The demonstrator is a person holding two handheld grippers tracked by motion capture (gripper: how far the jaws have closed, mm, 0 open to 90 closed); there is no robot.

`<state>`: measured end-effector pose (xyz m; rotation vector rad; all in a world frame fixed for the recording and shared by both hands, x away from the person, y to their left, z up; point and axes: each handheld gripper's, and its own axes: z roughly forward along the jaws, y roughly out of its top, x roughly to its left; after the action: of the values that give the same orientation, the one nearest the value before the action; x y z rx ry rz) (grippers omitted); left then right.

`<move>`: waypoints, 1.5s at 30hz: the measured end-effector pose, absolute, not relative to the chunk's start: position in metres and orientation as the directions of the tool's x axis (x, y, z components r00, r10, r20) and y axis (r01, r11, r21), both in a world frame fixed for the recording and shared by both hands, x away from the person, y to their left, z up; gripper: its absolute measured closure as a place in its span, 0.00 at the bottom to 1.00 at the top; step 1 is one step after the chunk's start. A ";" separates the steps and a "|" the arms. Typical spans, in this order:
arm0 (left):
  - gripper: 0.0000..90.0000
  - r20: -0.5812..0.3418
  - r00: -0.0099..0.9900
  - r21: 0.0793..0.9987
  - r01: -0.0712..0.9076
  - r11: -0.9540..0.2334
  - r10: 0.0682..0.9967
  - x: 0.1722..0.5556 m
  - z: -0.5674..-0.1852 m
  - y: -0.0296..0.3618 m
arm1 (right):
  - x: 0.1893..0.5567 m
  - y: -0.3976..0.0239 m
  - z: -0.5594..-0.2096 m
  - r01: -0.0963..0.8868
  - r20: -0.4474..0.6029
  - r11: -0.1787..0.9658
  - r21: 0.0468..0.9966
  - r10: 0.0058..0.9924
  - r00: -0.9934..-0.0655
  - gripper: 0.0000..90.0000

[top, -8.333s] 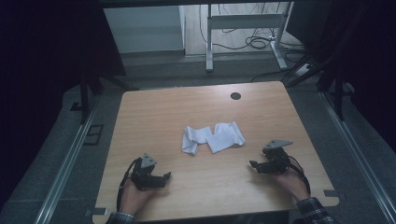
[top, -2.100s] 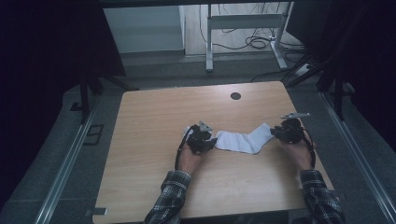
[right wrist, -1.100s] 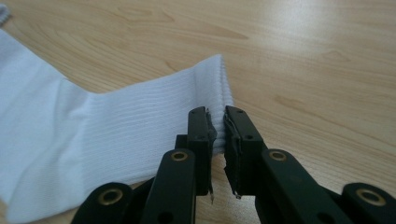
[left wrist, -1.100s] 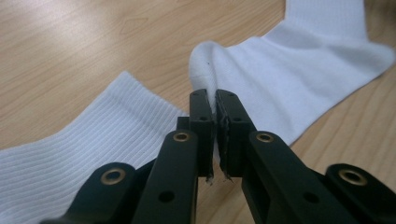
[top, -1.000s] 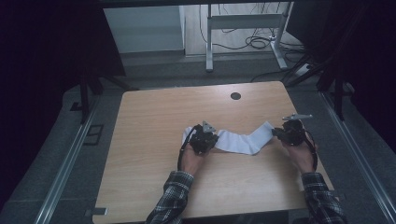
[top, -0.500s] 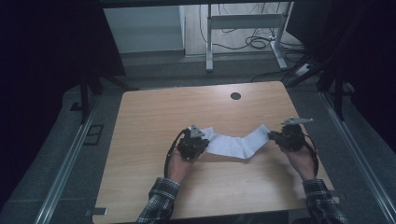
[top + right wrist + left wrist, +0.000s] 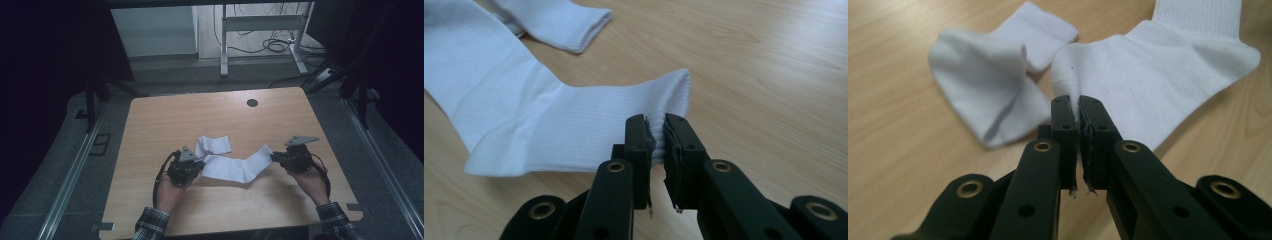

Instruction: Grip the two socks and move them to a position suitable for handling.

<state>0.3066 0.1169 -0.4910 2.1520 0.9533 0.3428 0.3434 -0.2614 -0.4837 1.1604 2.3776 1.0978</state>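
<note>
Two white socks lie on the wooden table (image 7: 210, 120). One sock (image 7: 235, 167) is stretched between both grippers, lying low over the table. My left gripper (image 7: 196, 167) is shut on its toe end (image 7: 1075, 75). My right gripper (image 7: 274, 157) is shut on its ribbed cuff (image 7: 674, 95). The second sock (image 7: 214, 145) rests folded just behind the left gripper; in the left gripper view this second sock (image 7: 983, 75) sits left of the held one (image 7: 1168, 70).
A round dark cable hole (image 7: 252, 103) sits near the table's far edge. Beyond the table stand a metal desk frame (image 7: 260, 30) and floor cables. Both of the person's hands come in from the near edge.
Both grippers have pulled the stretched sock toward the near side of the table and slightly left. The second sock stays where it was.
</note>
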 end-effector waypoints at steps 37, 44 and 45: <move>0.52 -0.054 0.566 0.718 0.595 -0.363 0.822 0.284 -0.524 0.169 | 0.332 -0.244 -0.506 0.569 0.086 0.417 0.709 0.749 -0.657 0.75; 0.42 -0.034 0.516 0.702 0.622 -0.347 0.856 0.288 -0.530 0.182 | 0.336 -0.236 -0.505 0.557 0.080 0.426 0.713 0.739 -0.668 0.74; 0.42 -0.019 0.505 0.696 0.626 -0.351 0.863 0.289 -0.532 0.184 | 0.337 -0.234 -0.504 0.557 0.082 0.426 0.713 0.738 -0.669 0.74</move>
<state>0.2892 0.1838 -0.5319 2.0978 1.2143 0.4690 0.3370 -0.2344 -0.5041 1.1314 2.4380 1.0786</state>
